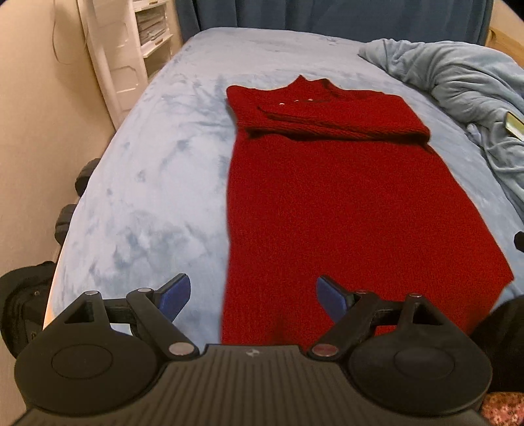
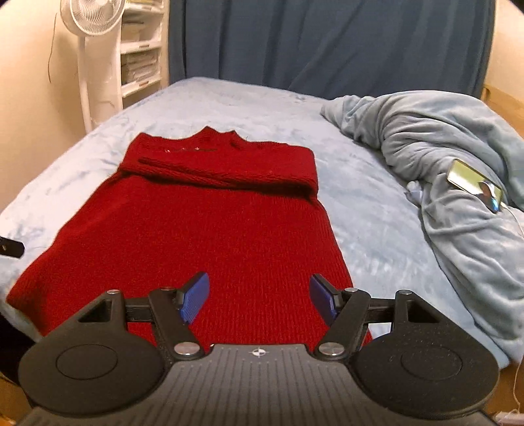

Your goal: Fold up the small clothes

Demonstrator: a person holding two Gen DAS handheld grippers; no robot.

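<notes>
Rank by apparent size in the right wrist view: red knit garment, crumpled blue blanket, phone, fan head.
1. red knit garment
2. crumpled blue blanket, partly cut off at the frame edge
3. fan head, cropped at the top
4. phone, close to the fan head, unsure

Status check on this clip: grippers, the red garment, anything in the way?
Left gripper and right gripper open, empty. Red knit sweater flat on bed, sleeves folded across chest. Phone on blanket, clear of the fold.

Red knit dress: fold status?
Done: both sleeves are folded across the chest of the red knit dress, which lies flat on the blue bed cover. In hand: nothing; the left gripper and right gripper are open over the hem end, empty. Left: fold the body lengthwise up toward the collar.
</notes>
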